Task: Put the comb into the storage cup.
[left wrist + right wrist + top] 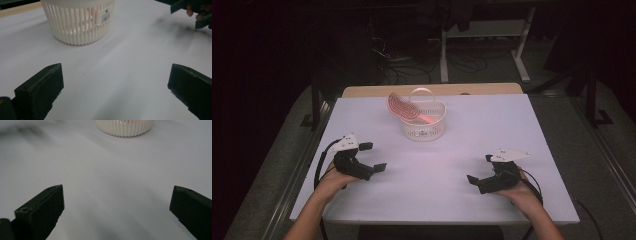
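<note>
Left gripper [373, 156]: jaws spread wide, nothing between them, resting low over the white table [437, 175] at about 8 o'clock of the tabletop in the high view. Its own view confirms the gap [115, 85]: bare table surface lies between the two black jaws.

Right gripper [480, 168]: jaws likewise wide apart and empty, at about 4 o'clock of the tabletop, well apart from the left one. Its own view [117, 205] shows bare table between the jaws.

Outward from both: the white slatted basket [424, 129] stands upright at about 12 o'clock from the table's centre, well apart from either gripper and touched by neither. Its hoop handle stands raised.

Contents: a pink hairbrush [402, 107] lies tilted in the basket, its broad bristled head jutting over the rim toward 10 o'clock, its handle sloping down inside toward 4 o'clock.

Differences between views: the high view alone gives the brush's shape and lean. The left gripper view shows the basket [78, 22] at 11 o'clock with pink visible only through the slats, a printed label on the wall, and the right gripper held in a hand at 1 o'clock. The right gripper view shows just the basket's base [124, 127] at 12 o'clock, with a faint pink trace behind the slats.
</note>
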A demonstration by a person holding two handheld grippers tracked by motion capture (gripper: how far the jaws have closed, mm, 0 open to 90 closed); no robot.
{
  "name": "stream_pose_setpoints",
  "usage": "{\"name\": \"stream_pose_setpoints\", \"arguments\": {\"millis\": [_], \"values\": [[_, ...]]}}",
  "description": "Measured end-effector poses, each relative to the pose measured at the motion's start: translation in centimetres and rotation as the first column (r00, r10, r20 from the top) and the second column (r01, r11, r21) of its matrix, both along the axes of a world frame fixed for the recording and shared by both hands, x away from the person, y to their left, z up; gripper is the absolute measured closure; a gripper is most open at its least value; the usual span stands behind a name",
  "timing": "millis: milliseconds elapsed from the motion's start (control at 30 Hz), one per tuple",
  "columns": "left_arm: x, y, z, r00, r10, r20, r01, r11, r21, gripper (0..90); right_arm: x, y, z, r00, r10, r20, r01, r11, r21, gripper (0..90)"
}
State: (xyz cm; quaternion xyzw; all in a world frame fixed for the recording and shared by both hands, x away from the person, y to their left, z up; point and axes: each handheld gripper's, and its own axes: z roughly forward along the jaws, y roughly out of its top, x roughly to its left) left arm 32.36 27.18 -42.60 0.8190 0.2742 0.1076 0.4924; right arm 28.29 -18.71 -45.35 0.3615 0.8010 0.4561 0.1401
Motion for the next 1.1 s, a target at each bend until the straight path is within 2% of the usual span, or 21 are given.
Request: {"name": "stream_pose_setpoints", "arguments": {"millis": [167,400,700,867,1100], "values": [[-0.8,-0.1,-0.4,0.9999,-0.009,0.004,0.009,0.9998,0.016,0.0,-0.1,0.0,0.0,1.0000,0.001,0.001,-0.001,1.0000,-0.001,0.0],[-1.6,0.3,-1.1,0.9999,-0.013,0.000,0.013,0.9998,0.016,0.0,-0.1,-0.1,0.1,1.0000,-0.003,0.004,0.003,1.0000,-0.006,0.0],[-2.3,0.1,-2.4,0.9996,-0.022,-0.019,0.023,0.9969,0.076,0.0,-0.2,-0.1,-0.1,1.0000,0.001,0.003,-0.001,0.9998,-0.020,0.0],[-2.2,0.0,-2.4,0.9994,-0.021,-0.026,0.023,0.9978,0.062,0.0,-0.2,-0.2,-0.1,1.0000,-0.003,0.002,0.003,0.9997,-0.023,0.0],[-2.1,0.0,-2.3,0.9994,-0.016,-0.031,0.018,0.9975,0.068,0.0,-0.2,-0.2,-0.1,1.0000,-0.001,0.000,0.001,0.9998,-0.021,0.0]]}}
